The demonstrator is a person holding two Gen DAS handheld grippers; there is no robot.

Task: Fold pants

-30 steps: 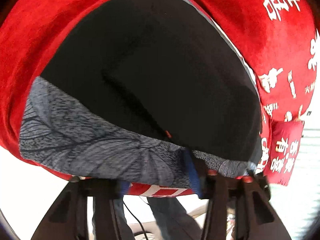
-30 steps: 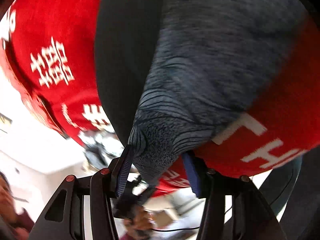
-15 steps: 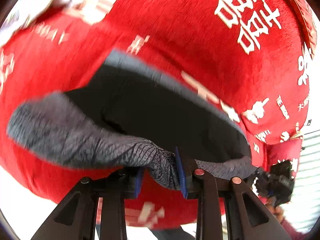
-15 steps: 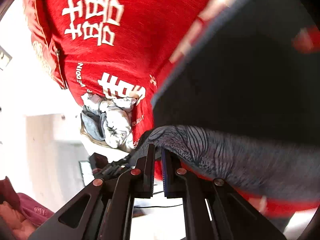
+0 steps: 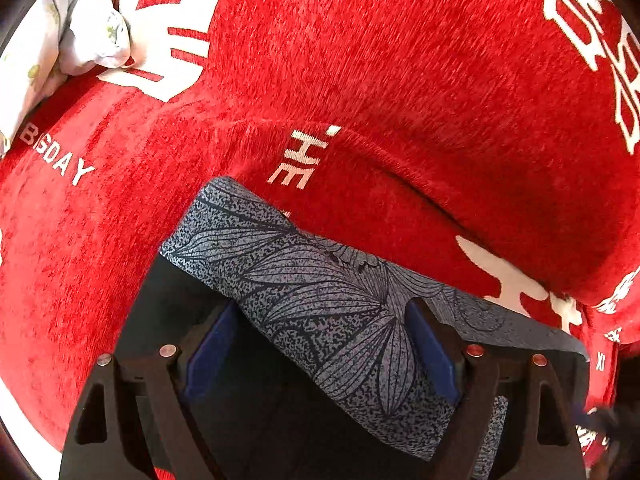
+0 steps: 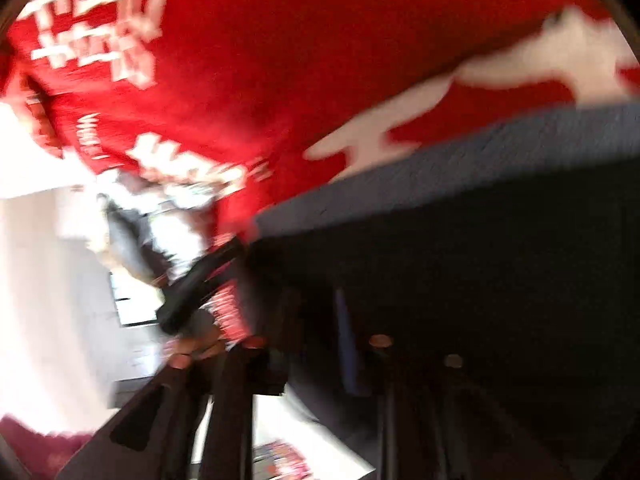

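Observation:
The black pants (image 5: pixel 256 408) with a grey leaf-patterned waistband (image 5: pixel 320 288) lie on a red blanket (image 5: pixel 400 80). In the left wrist view my left gripper (image 5: pixel 322 308) points steeply down over the band. Its jaws are opening and stand wide, with the band lying loose between the blue pads (image 5: pixel 208 356). The right wrist view is blurred. There the waistband (image 6: pixel 440 168) edges the pants (image 6: pixel 480 260) on the right. My right gripper (image 6: pixel 316 304) is opening too, its fingers apart. Whether cloth lies between them is lost in the dark.
The blanket bears white characters and lettering. A crumpled white floral cloth (image 5: pixel 80 32) lies on it at the far left. In the right wrist view a heap of grey and white clothes (image 6: pixel 160 232) lies beyond the blanket's edge, and a hand (image 6: pixel 188 354) holds a dark tool (image 6: pixel 196 284).
Both grippers were shut on the waistband and carried it across the blanket. Now the band lies flat on the pants and both pairs of jaws have parted.

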